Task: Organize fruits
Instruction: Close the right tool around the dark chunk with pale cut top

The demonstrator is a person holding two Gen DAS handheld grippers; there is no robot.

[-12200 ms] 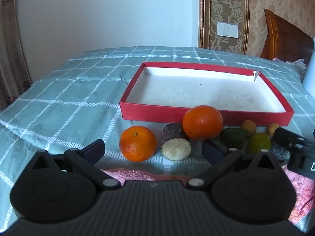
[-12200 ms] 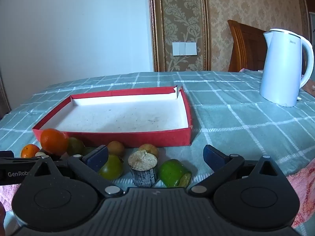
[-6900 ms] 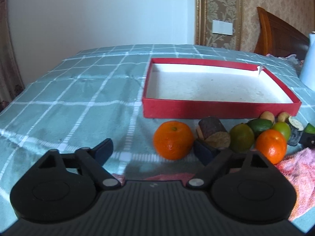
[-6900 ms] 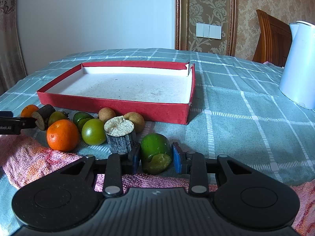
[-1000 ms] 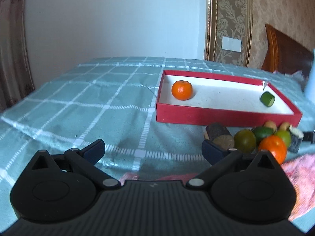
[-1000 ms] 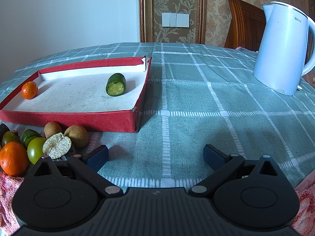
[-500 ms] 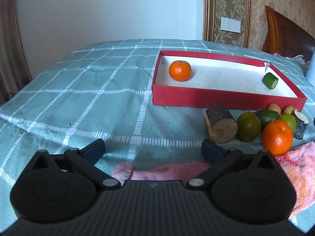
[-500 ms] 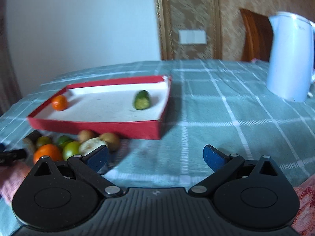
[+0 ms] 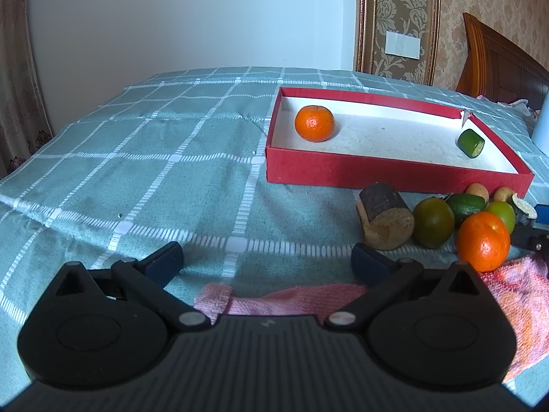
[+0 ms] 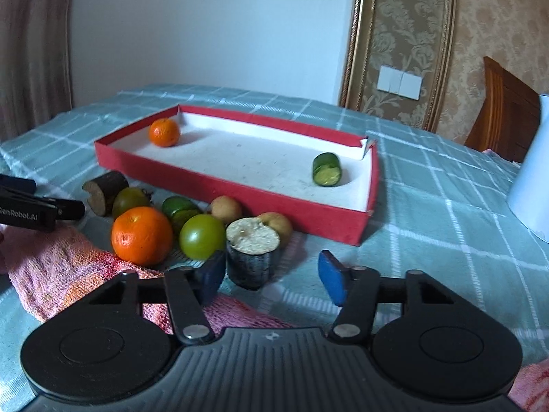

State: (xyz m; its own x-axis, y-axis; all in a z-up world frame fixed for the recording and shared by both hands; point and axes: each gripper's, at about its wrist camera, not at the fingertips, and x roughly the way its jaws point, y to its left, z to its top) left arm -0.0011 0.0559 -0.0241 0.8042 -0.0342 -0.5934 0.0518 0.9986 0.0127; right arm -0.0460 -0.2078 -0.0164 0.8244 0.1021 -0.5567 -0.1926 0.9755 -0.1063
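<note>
Right claw [image 10: 271, 274], lately wider, closing

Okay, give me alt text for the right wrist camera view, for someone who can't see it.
The right gripper, jaws closing, reaches toward an upright dark stump piece that touches only one finger. Beyond it lie an orange, green fruits and small brown ones on a checked cloth. Behind, a red tray holds a small orange and a cut green fruit.

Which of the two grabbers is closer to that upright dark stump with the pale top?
Right. The right gripper has the stump just inside its closing jaws, untouched; the left gripper sits far off, beyond the big orange.
</note>
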